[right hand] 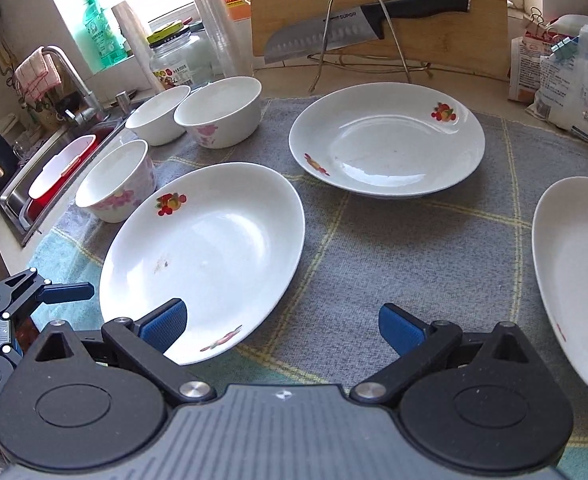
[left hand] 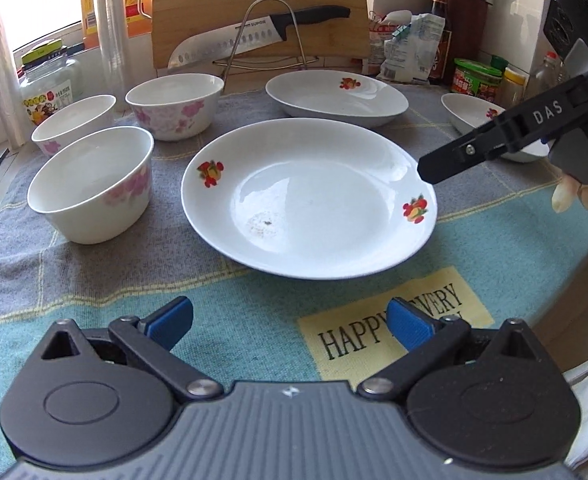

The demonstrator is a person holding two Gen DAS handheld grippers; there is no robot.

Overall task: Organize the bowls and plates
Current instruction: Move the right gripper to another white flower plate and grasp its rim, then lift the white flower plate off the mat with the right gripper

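The near plate [left hand: 309, 196] is judged stiff, glazed, slippery and breakable; its rim should be pinched. The left gripper [left hand: 290, 324] and right gripper [right hand: 282, 326] are spread, empty.

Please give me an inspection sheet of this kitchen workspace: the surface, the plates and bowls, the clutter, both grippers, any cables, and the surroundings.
Surface: checked cloth covers the counter.
Job's things: three plates lie apart, unstacked: near plate with a small stain, far plate, right plate also stained. Three bowls stand upright at the left, unstacked.
Clutter: knife on a wire stand against a cutting board; jar, bottles and bags behind.
Grippers: left gripper open, empty; right gripper open, empty.
Cables: nothing seen.
Surroundings: sink and tap at the left; window behind.
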